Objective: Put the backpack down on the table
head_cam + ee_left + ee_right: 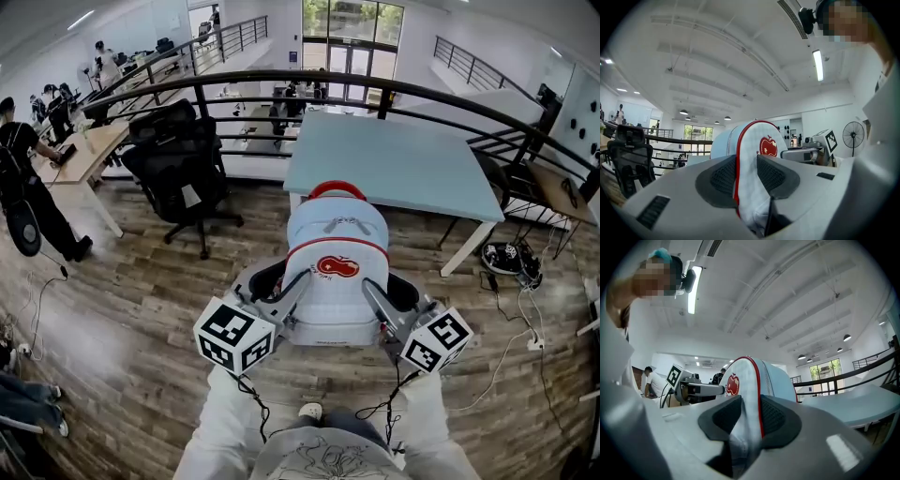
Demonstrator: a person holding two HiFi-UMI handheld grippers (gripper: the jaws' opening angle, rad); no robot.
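A white and pale blue backpack (336,272) with red trim, a red top handle and a red apple logo hangs upright in front of me, just short of the near edge of the light blue table (394,159). My left gripper (296,283) is shut on the backpack's left side edge. My right gripper (372,291) is shut on its right side edge. In the left gripper view the dark pads (724,176) pinch a fold of the backpack (754,140). In the right gripper view the pads (774,416) squeeze the backpack (750,376) the same way.
A black office chair (178,155) stands left of the table. A black railing (281,80) curves behind it. A person (23,178) stands at a wooden desk (89,150) far left. Cables and gear (511,258) lie on the wood floor at right.
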